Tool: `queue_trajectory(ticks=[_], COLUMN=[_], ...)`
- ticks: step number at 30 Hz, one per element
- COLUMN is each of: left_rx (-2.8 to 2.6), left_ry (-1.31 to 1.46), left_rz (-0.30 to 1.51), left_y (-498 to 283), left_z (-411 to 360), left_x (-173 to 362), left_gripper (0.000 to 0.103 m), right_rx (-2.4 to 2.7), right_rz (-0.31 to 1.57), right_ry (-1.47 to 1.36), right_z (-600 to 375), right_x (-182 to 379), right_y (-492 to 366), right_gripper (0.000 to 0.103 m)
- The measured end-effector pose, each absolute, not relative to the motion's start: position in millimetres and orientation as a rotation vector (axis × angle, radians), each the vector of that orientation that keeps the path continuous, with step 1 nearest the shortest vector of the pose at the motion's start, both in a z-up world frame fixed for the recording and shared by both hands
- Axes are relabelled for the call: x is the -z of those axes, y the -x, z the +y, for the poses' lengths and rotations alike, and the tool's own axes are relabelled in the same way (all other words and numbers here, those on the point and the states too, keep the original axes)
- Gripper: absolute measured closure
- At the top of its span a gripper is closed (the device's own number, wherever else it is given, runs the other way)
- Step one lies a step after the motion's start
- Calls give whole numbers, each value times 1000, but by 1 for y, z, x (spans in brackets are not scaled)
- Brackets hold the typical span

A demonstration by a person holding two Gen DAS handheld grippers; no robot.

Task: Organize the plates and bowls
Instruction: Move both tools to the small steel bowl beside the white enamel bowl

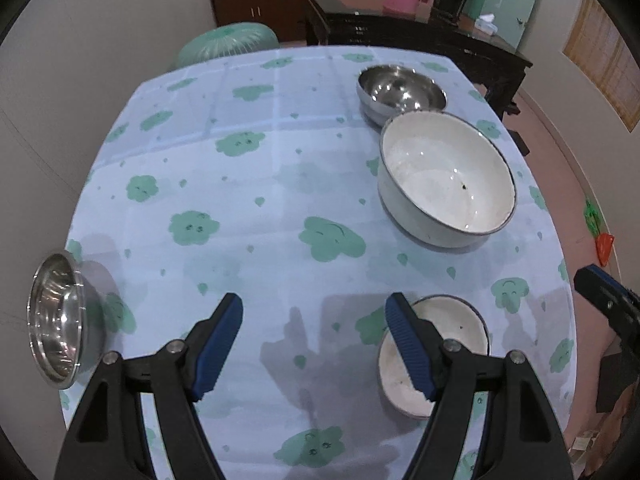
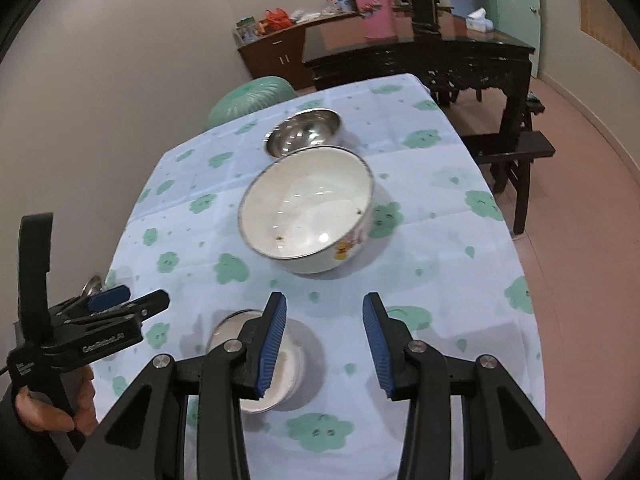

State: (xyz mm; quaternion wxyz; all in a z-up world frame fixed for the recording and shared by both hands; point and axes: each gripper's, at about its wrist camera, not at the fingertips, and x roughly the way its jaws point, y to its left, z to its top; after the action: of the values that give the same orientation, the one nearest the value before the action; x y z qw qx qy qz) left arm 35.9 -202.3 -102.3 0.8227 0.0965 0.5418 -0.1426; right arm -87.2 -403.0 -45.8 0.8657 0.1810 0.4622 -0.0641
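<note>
White small bowl (image 1: pixel 440 360) half hidden behind left gripper (image 1: pixel 314 344), upright, mouth up. Both left and right gripper (image 2: pixel 325 346) spread, grasping nothing.

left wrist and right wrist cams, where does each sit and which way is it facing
Left wrist: on the left gripper, angled down over the cloud-print tablecloth; jaws open and empty, right gripper at the right edge.
Right wrist: on the right gripper, angled down the table; jaws open and empty, left gripper and the hand holding it at left.
Shared: big white bowl, far steel bowl, small white bowl, dark sideboard.
</note>
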Motion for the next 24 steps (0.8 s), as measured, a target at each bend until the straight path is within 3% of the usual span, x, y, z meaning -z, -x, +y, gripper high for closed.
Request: queue_trajectory(ticks=[19,21,22,24], left_rx=[332,324,322,313], left_ry=[-327,-327,-326,-328], left_rz=[1118,1118,1122,1123], left_y=[-104,-112,-116,-122], left_z=[-265,-268,-269,-274], left_x=[108,110,112,113], left_gripper=[30,30,30,30], right_rx=[242,257,258,248], right_rz=[1014,1022,1034,1045], right_ry=[-435,-414,-411,-430], right_z=[-459,-471,-475,-480], right_x=[79,80,82,86], right_y=[15,6,1,-6], right_gripper=[60,67,76,78])
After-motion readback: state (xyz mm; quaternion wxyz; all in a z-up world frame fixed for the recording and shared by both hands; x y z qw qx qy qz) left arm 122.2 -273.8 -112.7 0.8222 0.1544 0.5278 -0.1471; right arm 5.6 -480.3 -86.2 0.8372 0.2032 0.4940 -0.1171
